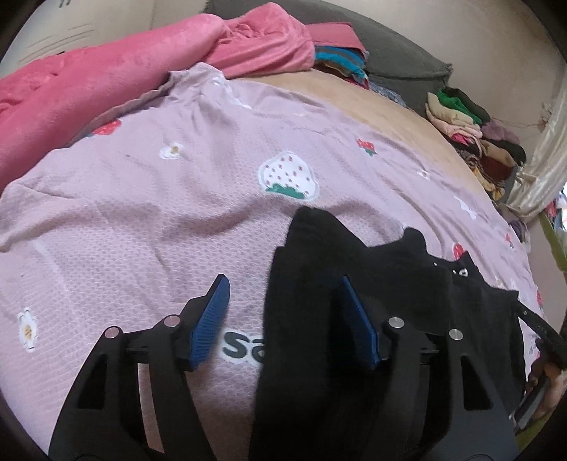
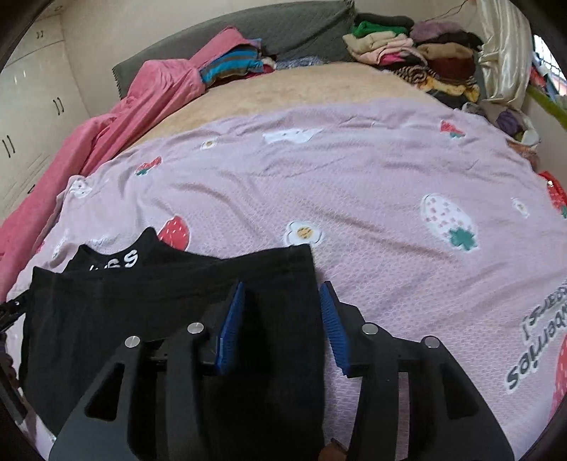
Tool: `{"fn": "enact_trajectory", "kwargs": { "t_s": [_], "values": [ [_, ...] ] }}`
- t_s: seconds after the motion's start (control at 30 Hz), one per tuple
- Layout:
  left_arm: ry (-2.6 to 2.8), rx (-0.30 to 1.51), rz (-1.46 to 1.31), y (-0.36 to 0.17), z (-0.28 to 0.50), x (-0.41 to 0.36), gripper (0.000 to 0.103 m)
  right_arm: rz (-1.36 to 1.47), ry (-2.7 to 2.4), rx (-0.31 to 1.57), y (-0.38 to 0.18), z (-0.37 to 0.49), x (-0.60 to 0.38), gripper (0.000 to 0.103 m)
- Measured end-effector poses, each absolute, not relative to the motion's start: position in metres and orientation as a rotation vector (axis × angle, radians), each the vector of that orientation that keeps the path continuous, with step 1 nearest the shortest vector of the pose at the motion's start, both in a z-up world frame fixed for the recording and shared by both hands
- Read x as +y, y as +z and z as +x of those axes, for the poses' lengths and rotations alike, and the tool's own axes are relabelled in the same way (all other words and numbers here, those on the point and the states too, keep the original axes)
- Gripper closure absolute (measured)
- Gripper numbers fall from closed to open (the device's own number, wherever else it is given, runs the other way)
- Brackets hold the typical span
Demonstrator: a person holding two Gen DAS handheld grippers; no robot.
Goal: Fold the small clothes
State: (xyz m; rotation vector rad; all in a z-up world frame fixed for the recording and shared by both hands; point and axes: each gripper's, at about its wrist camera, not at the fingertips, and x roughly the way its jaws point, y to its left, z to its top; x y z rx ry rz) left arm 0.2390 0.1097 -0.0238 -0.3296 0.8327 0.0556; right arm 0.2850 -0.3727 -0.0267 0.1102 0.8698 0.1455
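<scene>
A small black garment with white lettering lies on a lilac strawberry-print blanket. My left gripper is open, its blue pads straddling the garment's left edge; one pad sits over the cloth, the other over bare blanket. In the right wrist view the same black garment lies at lower left on the blanket. My right gripper is open, its pads straddling the garment's right edge. Neither gripper pinches the cloth.
A pink fleece blanket is bunched at the back left. Stacks of folded clothes sit at the far right by a grey headboard. White cupboards stand to the left. A cream curtain hangs at right.
</scene>
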Motion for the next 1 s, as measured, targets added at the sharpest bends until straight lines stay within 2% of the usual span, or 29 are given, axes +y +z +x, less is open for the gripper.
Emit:
{"fn": "enact_trajectory", "kwargs": {
  "t_s": [0.03,0.07,0.1,0.33,0.53,0.73,0.97,1.0],
  "values": [
    [0.057,0.833,-0.310,-0.025,0.240,0.107,0.064,0.110,0.153,0.872,-0.028,0.285,-0.371,0.071],
    [0.057,0.836,-0.292,-0.026,0.241,0.105,0.077,0.112,0.168,0.871,-0.028,0.284,-0.370,0.087],
    [0.047,0.836,-0.289,-0.027,0.242,0.104,0.094,0.113,0.181,0.864,-0.027,0.282,-0.368,0.092],
    [0.024,0.761,-0.278,-0.005,0.231,0.105,0.101,0.165,0.183,0.786,-0.006,0.266,-0.381,0.094],
    [0.021,0.710,-0.284,0.010,0.225,0.111,0.101,0.245,0.162,0.739,0.006,0.264,-0.404,0.095],
    [0.051,0.772,-0.273,-0.015,0.234,0.113,0.100,0.155,0.127,0.780,-0.014,0.273,-0.386,0.095],
    [0.070,0.765,-0.245,-0.014,0.229,0.111,0.096,0.030,0.051,0.791,-0.022,0.269,-0.374,0.093],
    [0.071,0.766,-0.242,-0.014,0.228,0.111,0.094,0.023,0.048,0.789,-0.022,0.267,-0.374,0.089]
  ]
}}
